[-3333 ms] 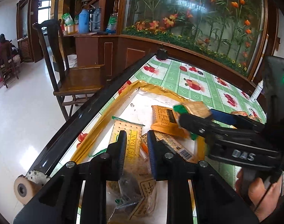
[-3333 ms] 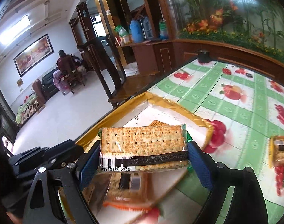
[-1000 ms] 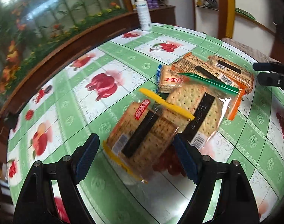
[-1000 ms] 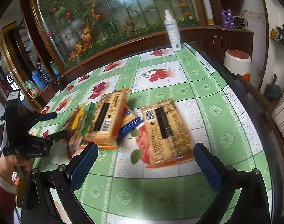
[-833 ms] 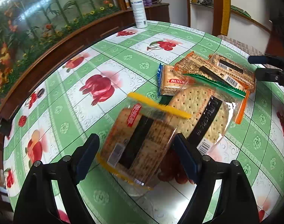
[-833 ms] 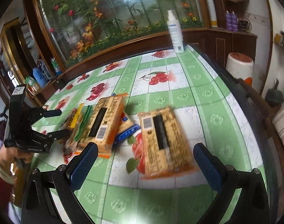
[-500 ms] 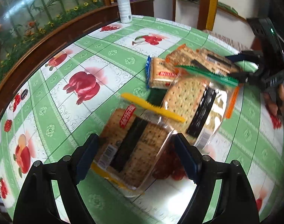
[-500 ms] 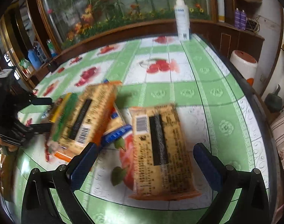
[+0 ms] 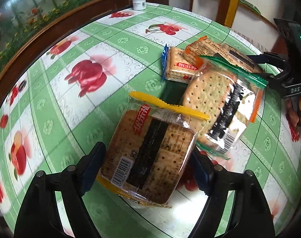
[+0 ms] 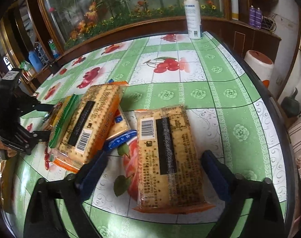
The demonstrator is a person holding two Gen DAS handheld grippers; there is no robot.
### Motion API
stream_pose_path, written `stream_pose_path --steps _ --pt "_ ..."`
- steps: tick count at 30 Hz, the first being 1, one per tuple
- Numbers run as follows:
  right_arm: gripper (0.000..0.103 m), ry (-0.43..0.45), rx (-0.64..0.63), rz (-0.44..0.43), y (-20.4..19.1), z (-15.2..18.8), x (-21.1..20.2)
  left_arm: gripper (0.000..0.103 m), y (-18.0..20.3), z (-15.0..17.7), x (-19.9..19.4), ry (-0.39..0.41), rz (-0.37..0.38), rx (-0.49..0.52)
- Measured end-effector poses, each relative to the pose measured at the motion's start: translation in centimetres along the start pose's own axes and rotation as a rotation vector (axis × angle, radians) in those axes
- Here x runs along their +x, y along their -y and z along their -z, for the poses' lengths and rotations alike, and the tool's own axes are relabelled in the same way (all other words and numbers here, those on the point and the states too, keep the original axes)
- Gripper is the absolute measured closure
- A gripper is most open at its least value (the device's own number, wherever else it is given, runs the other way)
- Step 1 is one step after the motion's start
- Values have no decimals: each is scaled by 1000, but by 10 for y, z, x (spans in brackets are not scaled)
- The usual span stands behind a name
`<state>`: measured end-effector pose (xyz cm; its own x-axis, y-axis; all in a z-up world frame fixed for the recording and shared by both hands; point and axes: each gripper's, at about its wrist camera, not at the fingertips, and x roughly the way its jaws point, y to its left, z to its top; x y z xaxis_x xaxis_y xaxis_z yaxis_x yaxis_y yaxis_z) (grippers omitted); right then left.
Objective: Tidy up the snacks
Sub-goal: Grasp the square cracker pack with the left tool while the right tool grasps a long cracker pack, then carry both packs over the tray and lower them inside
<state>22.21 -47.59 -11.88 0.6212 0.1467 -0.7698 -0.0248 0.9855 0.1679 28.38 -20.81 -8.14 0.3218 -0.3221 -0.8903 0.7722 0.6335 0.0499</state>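
The left gripper [image 9: 146, 170] grips a yellow-edged pack [image 9: 150, 154], while the right gripper's [image 10: 154, 170] jaws – just narrowing – straddle an orange pack [image 10: 168, 158] on the worktop [image 10: 210, 75], untouched.

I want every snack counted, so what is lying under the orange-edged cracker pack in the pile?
Under the orange-edged cracker pack lies a blue-edged pack, its end poking out, and the green-edged pack on the other side. Anything deeper beneath is covered.

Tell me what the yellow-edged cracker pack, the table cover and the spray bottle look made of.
Yellow-edged cracker pack: clear glossy plastic film; glare, crackers visible through it.
Table cover: probably smooth vinyl or oilcloth; printed fruit, slight sheen.
Spray bottle: seemingly opaque white plastic.
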Motion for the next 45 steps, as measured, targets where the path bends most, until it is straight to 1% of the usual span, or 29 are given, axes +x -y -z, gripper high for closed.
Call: stream_pose_path --steps 1,3,4,5,8,12,17,21,22,24,25,28,29,33,40,45 --pt "17 1 -5 9 -1 1 -1 24 3 3 -2 1 -6 -12" --pt "34 3 -13 37 -3 2 -2 25 8 10 -6 2 -14 -41" --pt "39 4 -18 54 -3 3 -3 26 11 13 -8 5 -17 -57" --pt "45 6 -17 60 -3 3 -4 26 15 18 -11 10 -21 -77" --pt "45 8 -7 58 -2 7 -8 27 23 34 -21 31 -35 -159" --pt "45 14 -5 60 -4 10 -11 29 31 64 -39 65 -3 -318" --pt "45 20 16 44 -7 20 -20 32 42 103 -61 122 27 -472" --pt "45 58 60 10 -7 33 -40 33 51 137 -78 170 31 -578" --pt "45 73 81 -15 -6 38 -47 33 55 146 -82 182 24 -598" --pt "45 100 129 -90 -3 48 -59 34 63 156 -88 195 -1 -616" --pt "45 118 161 -150 -3 57 -66 36 67 161 -92 202 -7 -622" --pt "45 150 208 -261 -8 75 -80 36 78 174 -99 227 -20 -641" --pt "45 157 209 -287 -12 81 -84 36 83 179 -102 237 -29 -643" --pt "46 157 180 -355 -36 92 -94 37 96 189 -112 255 -54 -645" --pt "46 123 47 -446 -104 108 -102 37 114 209 -137 300 -114 -626" --pt "46 110 -21 -476 -140 114 -108 37 113 219 -163 354 -146 -633"
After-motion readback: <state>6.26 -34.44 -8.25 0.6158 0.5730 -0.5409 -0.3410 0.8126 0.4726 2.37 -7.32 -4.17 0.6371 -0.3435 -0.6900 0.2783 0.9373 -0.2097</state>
